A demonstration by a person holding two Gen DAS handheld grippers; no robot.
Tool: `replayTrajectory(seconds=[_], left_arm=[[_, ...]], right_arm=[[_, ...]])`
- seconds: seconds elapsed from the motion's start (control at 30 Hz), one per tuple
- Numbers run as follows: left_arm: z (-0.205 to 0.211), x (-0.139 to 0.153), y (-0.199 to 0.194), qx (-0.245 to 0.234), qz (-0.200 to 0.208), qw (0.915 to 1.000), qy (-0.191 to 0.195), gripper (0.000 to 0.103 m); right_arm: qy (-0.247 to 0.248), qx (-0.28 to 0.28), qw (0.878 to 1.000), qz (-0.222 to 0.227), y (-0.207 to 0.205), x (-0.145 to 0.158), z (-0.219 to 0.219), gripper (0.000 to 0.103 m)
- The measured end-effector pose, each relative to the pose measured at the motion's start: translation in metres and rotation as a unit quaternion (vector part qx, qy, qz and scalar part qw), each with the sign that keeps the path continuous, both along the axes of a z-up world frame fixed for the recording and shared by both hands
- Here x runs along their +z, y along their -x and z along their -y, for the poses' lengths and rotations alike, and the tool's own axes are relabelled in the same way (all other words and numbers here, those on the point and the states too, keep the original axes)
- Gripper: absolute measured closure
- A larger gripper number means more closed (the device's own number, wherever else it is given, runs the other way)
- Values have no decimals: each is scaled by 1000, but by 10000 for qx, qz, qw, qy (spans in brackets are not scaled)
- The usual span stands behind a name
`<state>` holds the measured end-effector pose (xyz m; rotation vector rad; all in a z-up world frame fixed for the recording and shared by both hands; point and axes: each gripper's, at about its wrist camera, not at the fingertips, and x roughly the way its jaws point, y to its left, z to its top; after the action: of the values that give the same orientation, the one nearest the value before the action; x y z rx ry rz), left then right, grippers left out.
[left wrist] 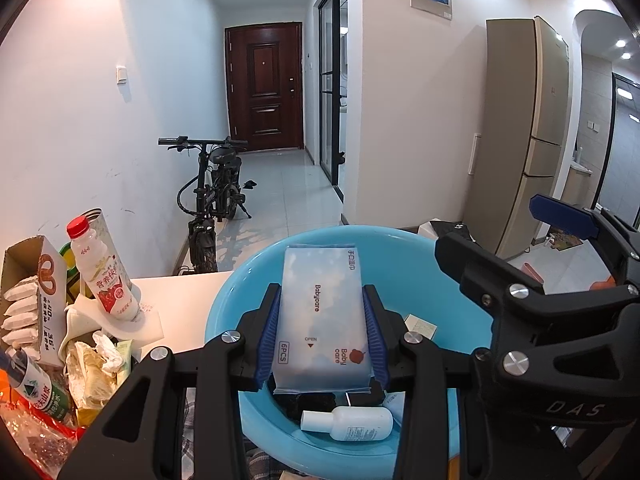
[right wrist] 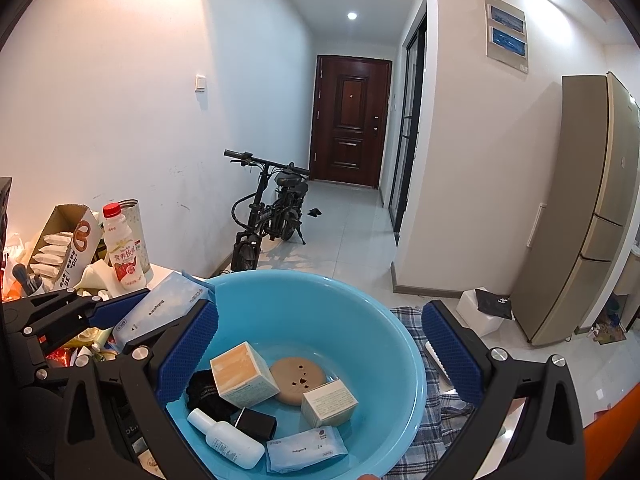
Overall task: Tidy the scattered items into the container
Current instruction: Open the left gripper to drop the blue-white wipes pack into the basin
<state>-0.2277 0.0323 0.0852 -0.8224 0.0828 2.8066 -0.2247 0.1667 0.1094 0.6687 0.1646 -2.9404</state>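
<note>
A blue plastic basin [left wrist: 256, 304] [right wrist: 320, 304] sits on the table. My left gripper [left wrist: 322, 336] is shut on a pale blue Babycare wipes pack [left wrist: 322, 320] and holds it over the basin; the pack also shows in the right wrist view [right wrist: 160, 312] at the basin's left rim. My right gripper [right wrist: 320, 360] is open and empty above the basin, and it shows in the left wrist view [left wrist: 560, 256] to the right. In the basin lie a white bottle [right wrist: 226, 438], two small boxes [right wrist: 242, 374] [right wrist: 328, 402], a tan round disc [right wrist: 298, 378], another wipes pack [right wrist: 306, 448] and black items [right wrist: 208, 392].
At the left is clutter: a red-capped drink bottle [left wrist: 104, 272] [right wrist: 122, 248], an open carton of white packets [left wrist: 36, 304] [right wrist: 64, 246], a green-labelled bottle [left wrist: 36, 388] and wrappers. A checked cloth [right wrist: 436, 396] lies right of the basin. A bicycle [left wrist: 212, 200] stands in the hallway beyond.
</note>
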Motion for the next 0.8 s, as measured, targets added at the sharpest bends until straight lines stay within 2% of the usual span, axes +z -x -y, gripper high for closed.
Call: replayTrajectory(seconds=[0.37,0.43,0.5,0.53,0.57,0.8], left_arm=[[0,0,0,-7,-42,10000,-42,65],[1,1,-1,89,-93,9999,50,54],[4,2,-1,216,-148,9996,81,9],[6,3,-1,328,-206,9992,88,4],[8,5,-1,411,-257,9988,82,1],[11,6,-1,519,-256,9981,224,1]], right_arm=[[-33,-26,10000,-19,0,0,1,0],[-17,-36,10000,-11,1,-1,1,0],[-6,-31,10000,-11,1,-1,2,0],[11,-32,10000,-18,0,0,1,0],[45,-15,10000,-29,0,0,1,0],[5,7,9999,-112,-6,3,6,0]])
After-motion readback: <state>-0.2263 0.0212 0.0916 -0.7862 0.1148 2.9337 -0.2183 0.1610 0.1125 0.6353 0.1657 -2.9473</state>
